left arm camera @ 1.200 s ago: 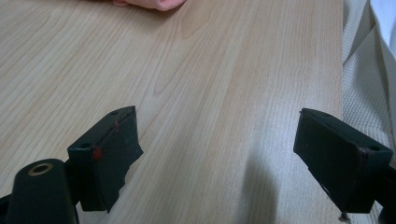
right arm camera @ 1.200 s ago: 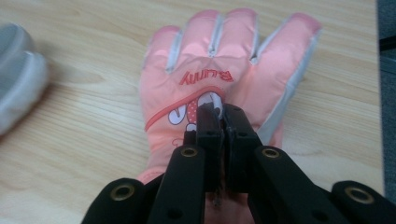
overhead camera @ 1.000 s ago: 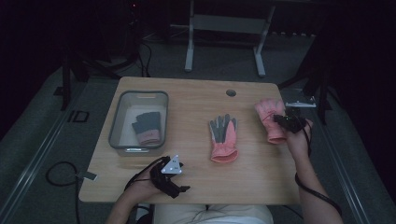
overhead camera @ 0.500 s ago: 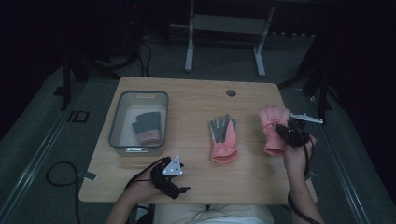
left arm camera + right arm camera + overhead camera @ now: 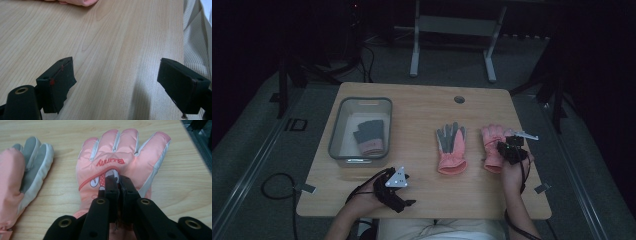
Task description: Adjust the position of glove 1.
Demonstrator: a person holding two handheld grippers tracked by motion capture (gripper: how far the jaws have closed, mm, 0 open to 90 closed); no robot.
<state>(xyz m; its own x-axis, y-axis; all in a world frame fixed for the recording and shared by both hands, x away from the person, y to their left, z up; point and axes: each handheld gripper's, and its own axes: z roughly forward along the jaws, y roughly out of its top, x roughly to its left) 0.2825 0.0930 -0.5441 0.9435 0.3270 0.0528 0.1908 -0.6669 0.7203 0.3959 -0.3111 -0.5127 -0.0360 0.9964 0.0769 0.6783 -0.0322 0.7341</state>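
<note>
Right gripper (image 5: 117,181) pinched shut on the back fabric of the pink glove (image 5: 125,157) at the table's right, beside its palm-up mate (image 5: 451,150) — lift slowly, keeping the pinch firm; left gripper (image 5: 115,75) idle, jaws wide, near edge.

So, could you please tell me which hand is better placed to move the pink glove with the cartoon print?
The right. The right gripper is shut on that pink glove, while the left gripper sits open over bare table near the front edge.
</note>
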